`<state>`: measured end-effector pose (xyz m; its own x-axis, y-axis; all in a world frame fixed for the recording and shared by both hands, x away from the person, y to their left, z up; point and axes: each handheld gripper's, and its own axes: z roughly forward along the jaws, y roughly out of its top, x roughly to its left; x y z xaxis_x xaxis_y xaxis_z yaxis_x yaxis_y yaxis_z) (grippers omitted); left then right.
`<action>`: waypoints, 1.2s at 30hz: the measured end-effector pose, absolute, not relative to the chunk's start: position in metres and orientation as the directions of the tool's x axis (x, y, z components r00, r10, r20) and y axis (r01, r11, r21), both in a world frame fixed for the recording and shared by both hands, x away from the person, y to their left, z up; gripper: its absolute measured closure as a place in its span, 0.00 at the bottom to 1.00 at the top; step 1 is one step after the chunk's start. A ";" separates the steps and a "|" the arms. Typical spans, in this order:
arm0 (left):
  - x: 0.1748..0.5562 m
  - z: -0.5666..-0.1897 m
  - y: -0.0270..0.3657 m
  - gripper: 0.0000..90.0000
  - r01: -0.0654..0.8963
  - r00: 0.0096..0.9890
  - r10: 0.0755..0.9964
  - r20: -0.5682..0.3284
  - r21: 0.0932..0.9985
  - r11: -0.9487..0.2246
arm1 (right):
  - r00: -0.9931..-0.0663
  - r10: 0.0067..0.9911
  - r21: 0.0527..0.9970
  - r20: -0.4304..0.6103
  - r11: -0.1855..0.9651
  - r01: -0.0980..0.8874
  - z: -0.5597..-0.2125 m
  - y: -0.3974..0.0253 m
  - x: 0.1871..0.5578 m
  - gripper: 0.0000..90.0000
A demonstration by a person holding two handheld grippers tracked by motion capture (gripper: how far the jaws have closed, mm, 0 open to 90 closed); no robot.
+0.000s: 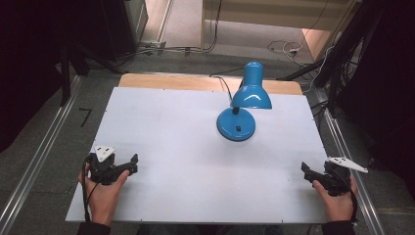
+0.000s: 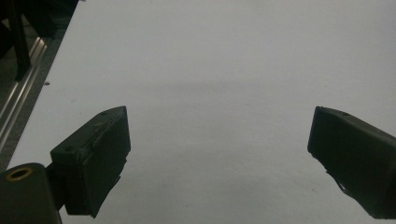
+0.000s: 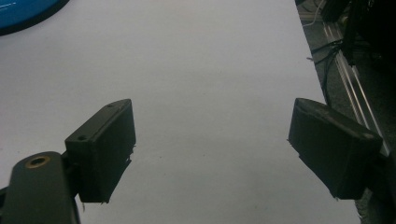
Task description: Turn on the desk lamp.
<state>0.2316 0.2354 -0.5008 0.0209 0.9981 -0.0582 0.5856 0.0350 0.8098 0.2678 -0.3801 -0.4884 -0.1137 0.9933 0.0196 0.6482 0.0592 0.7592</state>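
We start at the left gripper [image 2: 219, 154]: in its own view its two black jaws stand wide apart with nothing between them, only bare white table [image 2: 224, 56] showing in the gap; in the high view this gripper [image 1: 128, 164] sits at the near left of the table, held from below by the person's left hand [image 1: 103, 193], with a grey three-cornered plate on top. The right gripper [image 3: 212, 149] is likewise spread wide and holds nothing, white surface visible between its jaws; from above we see it [image 1: 308, 172] near the table's right edge, gripped by the right hand [image 1: 337, 200]. Moving outward, a blue desk lamp [image 1: 244, 105] stands upright toward the far middle-right of the table, well apart from both grippers; its round base rests flat on the white top and its shade tilts over it; a sliver of that blue base [image 3: 28, 11] appears in the upper left corner of the right gripper view. Beyond the table lie grey floor and metal rails [image 1: 34, 161].
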 end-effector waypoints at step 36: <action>0.236 -0.503 0.232 0.07 0.600 0.041 0.998 -0.055 0.800 0.020 | -0.194 0.979 0.763 0.063 0.078 0.641 -0.485 -0.349 0.301 0.15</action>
